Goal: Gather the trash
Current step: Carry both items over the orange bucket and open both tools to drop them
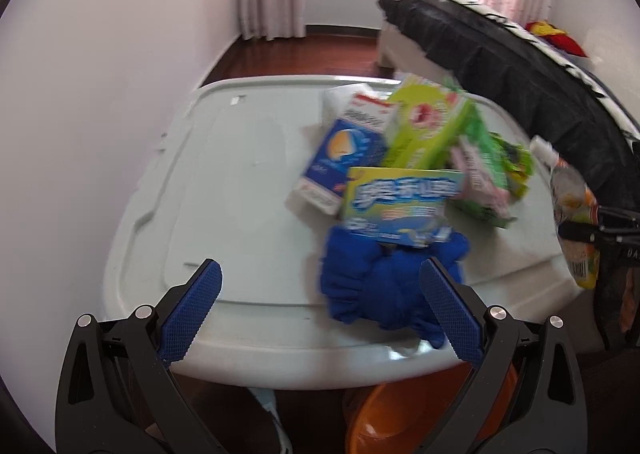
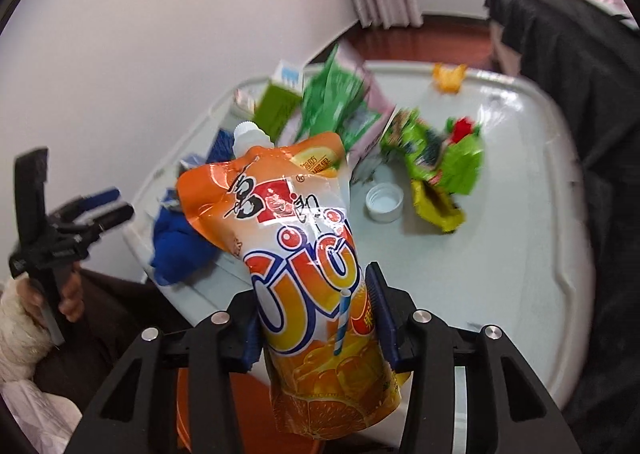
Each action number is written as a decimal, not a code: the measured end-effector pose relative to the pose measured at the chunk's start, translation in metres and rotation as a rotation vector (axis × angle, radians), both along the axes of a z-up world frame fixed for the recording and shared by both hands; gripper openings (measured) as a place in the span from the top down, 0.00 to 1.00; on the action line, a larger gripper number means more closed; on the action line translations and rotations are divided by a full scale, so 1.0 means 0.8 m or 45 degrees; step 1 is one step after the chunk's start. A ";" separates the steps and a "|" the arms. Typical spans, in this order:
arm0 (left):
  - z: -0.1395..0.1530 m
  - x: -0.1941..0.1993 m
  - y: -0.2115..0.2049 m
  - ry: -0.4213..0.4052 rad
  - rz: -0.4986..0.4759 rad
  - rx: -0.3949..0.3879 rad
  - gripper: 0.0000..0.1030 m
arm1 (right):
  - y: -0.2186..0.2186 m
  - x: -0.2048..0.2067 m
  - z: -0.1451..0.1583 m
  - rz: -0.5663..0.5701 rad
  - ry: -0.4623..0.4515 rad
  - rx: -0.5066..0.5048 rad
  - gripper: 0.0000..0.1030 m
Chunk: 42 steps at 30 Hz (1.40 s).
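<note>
Over table edge | right hand-held gripper [image 2: 316,318] clamps juice pouch [image 2: 304,254]

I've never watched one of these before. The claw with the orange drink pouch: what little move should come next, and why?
Probably carry the orange drink pouch off the white tabletop toward the orange bin that shows below the table edge. The right claw is shut on the pouch, which is already lifted clear of the other wrappers. The left claw is open and holds nothing.

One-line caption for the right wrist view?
Right claw shut on an orange juice pouch above the littered white plastic table.
</note>
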<state>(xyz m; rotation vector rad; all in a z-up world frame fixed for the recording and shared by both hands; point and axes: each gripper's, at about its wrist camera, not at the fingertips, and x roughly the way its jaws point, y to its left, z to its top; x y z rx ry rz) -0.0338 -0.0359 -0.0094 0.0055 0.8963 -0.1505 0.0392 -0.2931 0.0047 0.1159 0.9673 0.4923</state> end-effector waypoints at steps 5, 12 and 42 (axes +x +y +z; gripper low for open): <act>-0.016 -0.001 -0.031 0.141 -0.013 -0.089 0.06 | -0.026 -0.045 0.034 -0.085 -0.112 0.077 0.54; -0.039 0.014 -0.059 0.157 0.086 0.027 0.06 | -0.045 -0.069 0.050 -0.150 -0.163 0.171 0.52; -0.009 -0.045 -0.063 0.054 -0.173 -0.090 0.39 | -0.023 -0.034 -0.079 -0.145 0.223 -0.178 0.49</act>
